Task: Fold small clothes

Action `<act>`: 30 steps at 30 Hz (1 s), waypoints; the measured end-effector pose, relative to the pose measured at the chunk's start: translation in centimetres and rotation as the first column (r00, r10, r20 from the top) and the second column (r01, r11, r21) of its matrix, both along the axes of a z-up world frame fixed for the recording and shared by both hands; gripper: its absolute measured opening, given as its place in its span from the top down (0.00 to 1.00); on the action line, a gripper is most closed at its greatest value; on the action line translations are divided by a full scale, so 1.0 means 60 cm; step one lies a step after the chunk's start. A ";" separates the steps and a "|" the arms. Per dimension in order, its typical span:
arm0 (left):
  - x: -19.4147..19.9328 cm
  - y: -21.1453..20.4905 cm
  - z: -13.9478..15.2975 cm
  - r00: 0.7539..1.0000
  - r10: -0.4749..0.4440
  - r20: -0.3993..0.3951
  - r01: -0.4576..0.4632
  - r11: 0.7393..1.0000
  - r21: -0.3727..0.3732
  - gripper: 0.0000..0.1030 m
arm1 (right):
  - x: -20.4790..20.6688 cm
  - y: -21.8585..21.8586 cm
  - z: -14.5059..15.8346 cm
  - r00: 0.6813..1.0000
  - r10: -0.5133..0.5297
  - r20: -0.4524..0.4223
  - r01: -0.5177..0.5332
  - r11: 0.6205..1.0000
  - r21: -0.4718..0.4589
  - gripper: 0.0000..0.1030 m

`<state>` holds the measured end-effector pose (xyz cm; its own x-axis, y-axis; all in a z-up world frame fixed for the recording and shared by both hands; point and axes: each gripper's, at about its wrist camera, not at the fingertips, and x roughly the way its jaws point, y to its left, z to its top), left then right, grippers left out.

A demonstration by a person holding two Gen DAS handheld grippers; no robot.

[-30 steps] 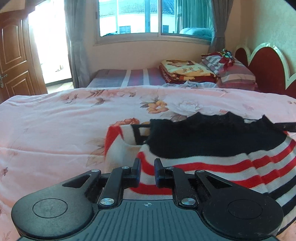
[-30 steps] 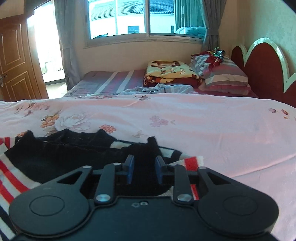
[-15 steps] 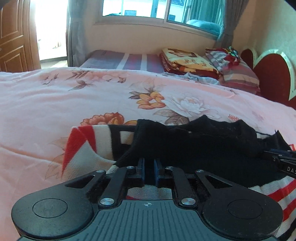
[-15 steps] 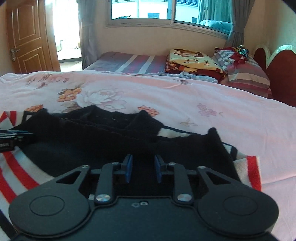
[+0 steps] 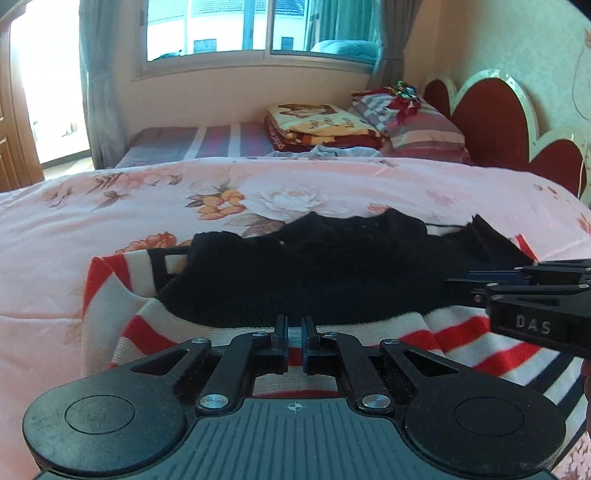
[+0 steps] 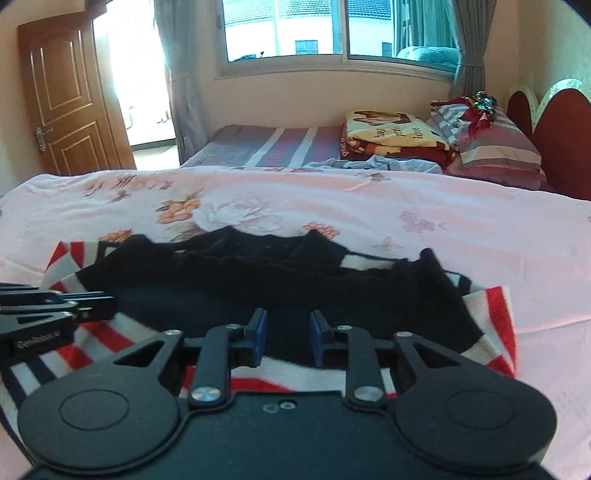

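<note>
A knitted sweater (image 5: 332, 273), black at the top with red, white and dark stripes below, lies on the pink flowered bedcover (image 5: 92, 229). My left gripper (image 5: 293, 332) is shut on the sweater's near striped edge, with a thin strip of cloth between its pads. My right gripper (image 6: 286, 336) is shut on a thick fold of the same sweater (image 6: 258, 288), black knit filling the gap between its blue pads. Each gripper shows at the edge of the other's view: the right gripper (image 5: 458, 286) at the right, the left gripper (image 6: 107, 302) at the left.
Beyond the pink cover lie a striped mattress (image 6: 280, 147), a folded blanket (image 6: 391, 136) and striped pillows (image 6: 495, 144) against a red headboard (image 6: 561, 140). A window (image 6: 332, 29) is behind, and a wooden door (image 6: 66, 96) stands at the left.
Both grippers moved forward over the sweater and then drew back. The left jaws closed from a small gap to shut on the cloth. The black part now lies further over the stripes.
</note>
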<state>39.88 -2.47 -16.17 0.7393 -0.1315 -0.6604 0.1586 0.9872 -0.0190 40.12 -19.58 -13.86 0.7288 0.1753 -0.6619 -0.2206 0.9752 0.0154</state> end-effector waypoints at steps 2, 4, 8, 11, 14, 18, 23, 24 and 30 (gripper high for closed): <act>-0.012 -0.003 -0.008 1.000 -0.009 0.011 0.008 0.999 0.042 0.94 | -0.011 0.013 -0.010 1.000 0.012 -0.005 -0.012 0.999 -0.041 0.76; -0.025 0.011 -0.013 1.000 -0.003 0.021 0.002 0.999 0.053 0.92 | -0.022 0.006 -0.015 1.000 -0.004 0.001 0.005 0.998 -0.069 0.75; -0.050 0.056 -0.020 0.998 0.040 0.043 -0.044 0.994 0.096 0.92 | -0.042 -0.053 -0.016 0.996 -0.093 0.011 0.093 0.993 -0.069 0.66; -0.066 0.093 -0.023 0.996 0.080 0.045 -0.084 0.991 0.103 0.92 | -0.057 -0.099 -0.022 0.985 -0.170 0.034 0.173 0.976 -0.130 0.63; -0.076 0.101 -0.023 0.995 0.087 0.043 -0.091 0.988 0.122 0.92 | -0.071 -0.146 -0.028 0.970 -0.241 0.029 0.243 0.965 -0.097 0.67; -0.084 0.084 -0.003 0.994 0.105 0.025 -0.107 0.988 0.114 0.92 | -0.085 -0.132 -0.008 0.969 -0.243 0.036 0.245 0.966 -0.078 0.67; -0.113 0.026 0.023 0.999 -0.003 0.051 0.000 0.998 0.067 0.92 | -0.103 -0.073 0.016 0.987 -0.154 0.039 0.154 0.988 -0.012 0.68; -0.114 0.013 0.023 0.999 -0.020 0.043 0.018 0.998 0.057 0.92 | -0.104 -0.057 0.016 0.991 -0.131 0.036 0.132 0.991 -0.007 0.68; -0.133 -0.016 -0.003 0.998 -0.064 0.020 0.062 0.993 0.097 0.92 | -0.121 0.014 -0.001 1.000 -0.024 0.004 0.024 0.999 -0.040 0.67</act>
<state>31.90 -3.45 -16.35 0.7468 -0.1153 -0.6549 0.2200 0.9722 0.0798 32.88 -18.72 -13.94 0.7349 0.1309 -0.6655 -0.1971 0.9801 -0.0249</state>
